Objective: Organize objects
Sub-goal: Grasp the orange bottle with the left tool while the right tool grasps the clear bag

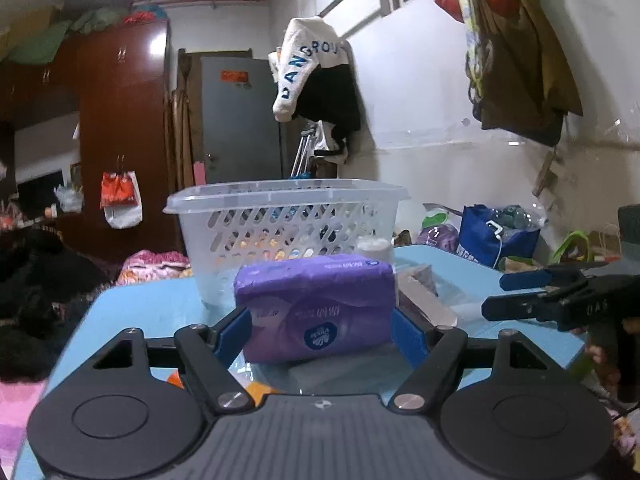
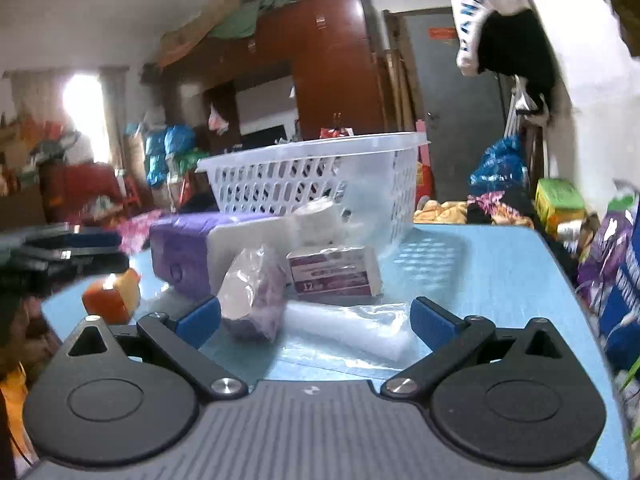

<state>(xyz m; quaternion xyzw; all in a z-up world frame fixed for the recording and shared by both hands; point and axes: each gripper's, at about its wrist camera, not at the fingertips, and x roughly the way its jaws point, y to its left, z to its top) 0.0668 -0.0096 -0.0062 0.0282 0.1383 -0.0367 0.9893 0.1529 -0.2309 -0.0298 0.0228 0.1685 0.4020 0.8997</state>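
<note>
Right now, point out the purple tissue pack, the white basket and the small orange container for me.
purple tissue pack (image 1: 316, 308): left wrist view, middle of its front face.
white basket (image 1: 280, 232): left wrist view, perforated front wall.
small orange container (image 2: 110, 298): right wrist view, its front side.

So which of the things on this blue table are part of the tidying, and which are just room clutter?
Part of the job:
- purple pack, between the left tongs
- white basket
- small box
- clear bag with purple contents
- orange bottle
- right tongs, open

Just lying about:
- blue shopping bag beyond the table
- clothes hung on the wall
- brown wardrobe
</note>
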